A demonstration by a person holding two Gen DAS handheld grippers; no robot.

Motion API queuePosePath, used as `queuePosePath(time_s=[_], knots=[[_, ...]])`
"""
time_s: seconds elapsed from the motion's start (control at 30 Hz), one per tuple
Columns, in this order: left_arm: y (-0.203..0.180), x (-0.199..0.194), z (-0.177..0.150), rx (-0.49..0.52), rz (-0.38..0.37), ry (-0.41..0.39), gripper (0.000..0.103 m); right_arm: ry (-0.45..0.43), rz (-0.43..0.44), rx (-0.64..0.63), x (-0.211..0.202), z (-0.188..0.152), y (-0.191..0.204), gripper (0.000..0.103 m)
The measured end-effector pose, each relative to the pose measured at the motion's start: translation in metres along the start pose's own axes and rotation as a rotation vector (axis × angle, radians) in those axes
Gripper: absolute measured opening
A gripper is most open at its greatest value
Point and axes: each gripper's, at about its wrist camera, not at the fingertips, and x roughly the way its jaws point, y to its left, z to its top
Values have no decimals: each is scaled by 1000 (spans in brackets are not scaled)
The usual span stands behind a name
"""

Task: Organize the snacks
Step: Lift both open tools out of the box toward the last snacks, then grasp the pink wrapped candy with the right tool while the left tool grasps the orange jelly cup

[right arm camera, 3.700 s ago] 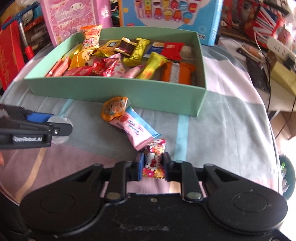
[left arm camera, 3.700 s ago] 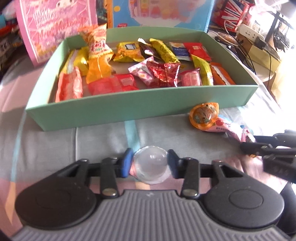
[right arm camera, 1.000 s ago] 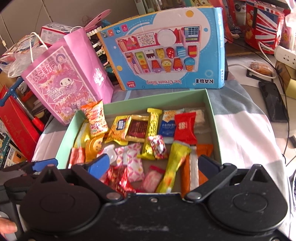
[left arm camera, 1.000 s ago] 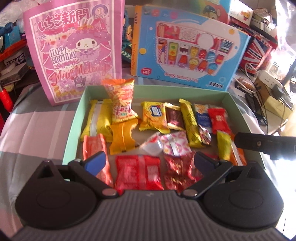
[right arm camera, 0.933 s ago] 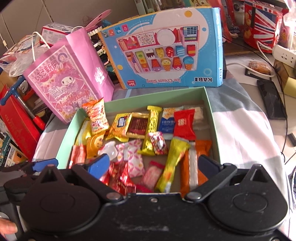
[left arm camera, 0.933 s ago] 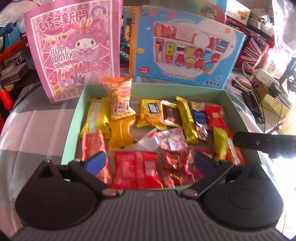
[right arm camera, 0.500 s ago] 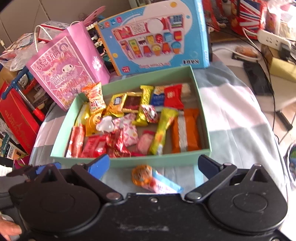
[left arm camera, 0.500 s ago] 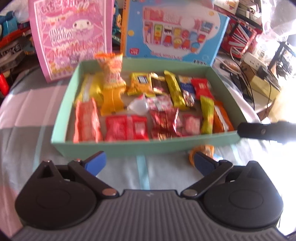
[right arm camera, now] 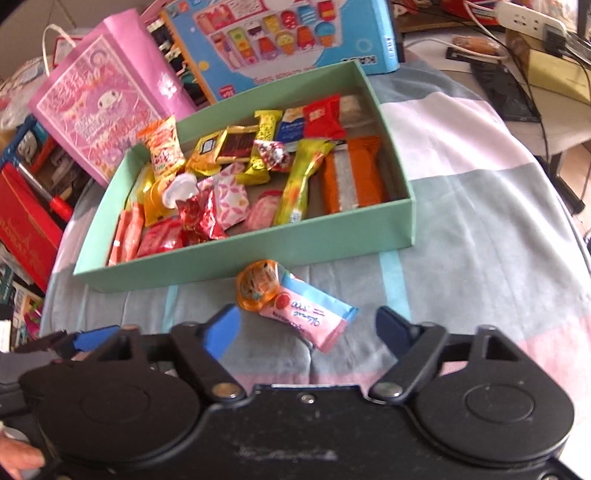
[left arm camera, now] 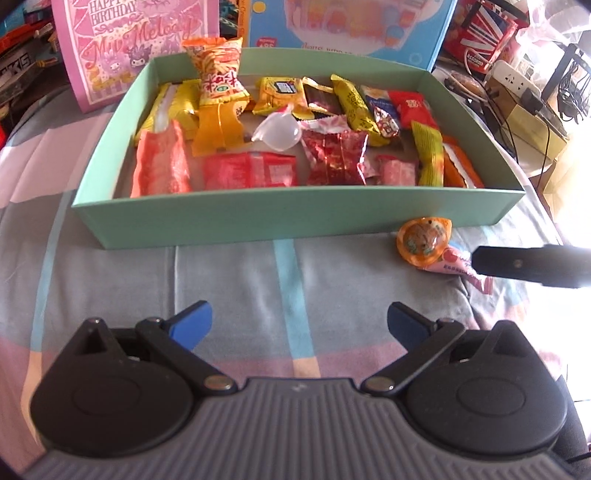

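A mint-green box (left arm camera: 258, 218) (right arm camera: 236, 254) holds several wrapped snacks, among them a clear jelly cup (left arm camera: 279, 129) (right arm camera: 179, 190). In front of the box, on the cloth, lie an orange jelly cup (left arm camera: 423, 240) (right arm camera: 258, 284) and a pink and blue packet (right arm camera: 314, 317) (left arm camera: 458, 267). My right gripper (right arm camera: 308, 325) hovers just over the pink packet. Its jaws are closing, the packet lies between them, and the pads do not touch it. One right finger (left arm camera: 532, 264) shows at the right of the left wrist view. My left gripper (left arm camera: 299, 319) is open over bare cloth, nothing between its fingers.
A pink gift bag (left arm camera: 136, 40) (right arm camera: 107, 99) and a blue toy box (left arm camera: 351, 26) (right arm camera: 288, 37) stand behind the green box. Cables, a power strip (right arm camera: 532, 16) and clutter lie at the right. A red box (right arm camera: 22, 236) stands at the left.
Both grippers have drawn back from above the box and sunk toward the cloth in front of it. The right jaws have narrowed. The orange cup and pink packet came into view.
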Motion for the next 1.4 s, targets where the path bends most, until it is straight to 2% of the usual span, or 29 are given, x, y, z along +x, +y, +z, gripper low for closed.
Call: queuePosePath(time_s=[0.07, 0.23, 0.47, 0.53, 0.6, 0.77, 0.8, 0.87, 1.0, 1.27, 1.4], knots=[[2, 1, 1, -3, 5, 3, 103, -15, 1, -29, 4, 2, 5, 76], [5, 7, 3, -18, 14, 21, 103, 15, 16, -76, 22, 12, 14, 51], [15, 13, 7, -60, 16, 25, 103, 74, 31, -135, 25, -2, 20, 51], [18, 16, 7, -70, 20, 31, 103, 64, -6, -176, 25, -6, 26, 46], [20, 16, 8, -73, 23, 28, 103, 56, -47, -219, 28, -7, 33, 46], [24, 17, 9, -80, 30, 24, 103, 41, -80, -306, 36, -8, 46, 45], [23, 18, 9, -79, 32, 24, 103, 32, -94, -327, 36, -10, 48, 36], [21, 18, 10, -75, 30, 23, 103, 26, -103, -347, 34, -11, 47, 30], [6, 21, 16, -49, -2, 19, 103, 33, -84, -279, 23, -12, 28, 27], [-56, 33, 34, 53, -52, -3, 101, 15, -78, -84, 6, -8, -28, 27], [-79, 42, 36, 82, -49, -14, 84, 3, -59, -51, 6, -5, -40, 27]])
